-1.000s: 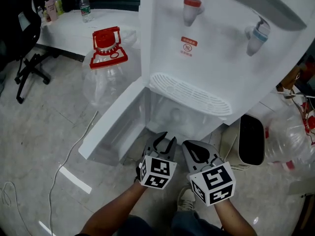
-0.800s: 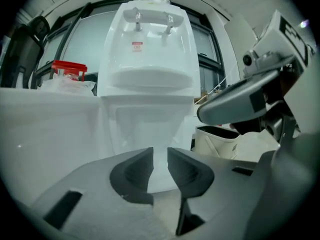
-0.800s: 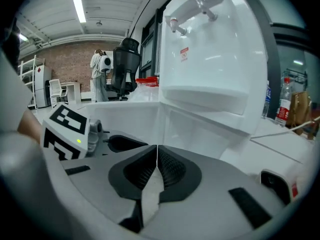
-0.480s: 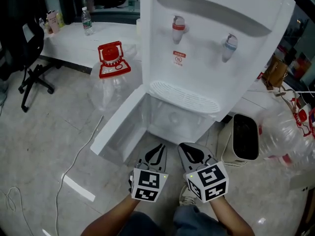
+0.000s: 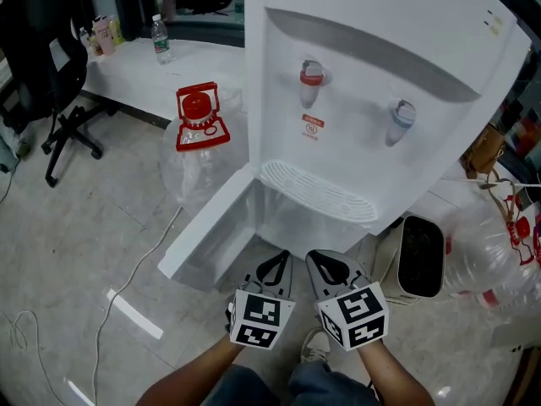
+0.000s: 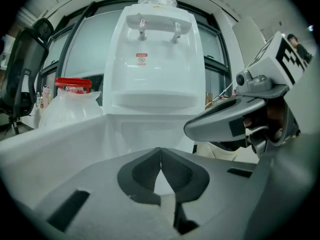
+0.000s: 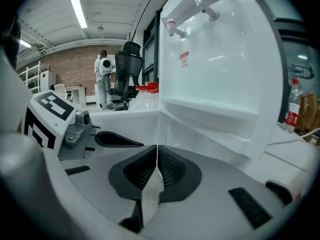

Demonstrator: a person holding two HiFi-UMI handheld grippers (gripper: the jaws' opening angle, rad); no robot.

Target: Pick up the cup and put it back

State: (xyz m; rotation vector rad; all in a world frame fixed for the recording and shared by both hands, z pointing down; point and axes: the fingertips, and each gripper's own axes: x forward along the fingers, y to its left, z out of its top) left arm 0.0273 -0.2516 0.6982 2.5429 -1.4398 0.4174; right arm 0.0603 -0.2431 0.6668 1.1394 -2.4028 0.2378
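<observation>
A pale, glossy marbled tile floor (image 5: 76, 227) spreads below a white counter (image 5: 161, 70). A tall water dispenser (image 5: 372, 83) of smooth white plastic stands on the floor, its lower cabinet door (image 5: 207, 227) swung open. Beside it is a rounded, clear plastic bottle (image 5: 199, 155) with a red cap. The left gripper (image 5: 281, 259) has just been closing and is now clenched on nothing. The right gripper (image 5: 314, 259) is also clenched and empty. The cup cannot be made out in any view.
</observation>
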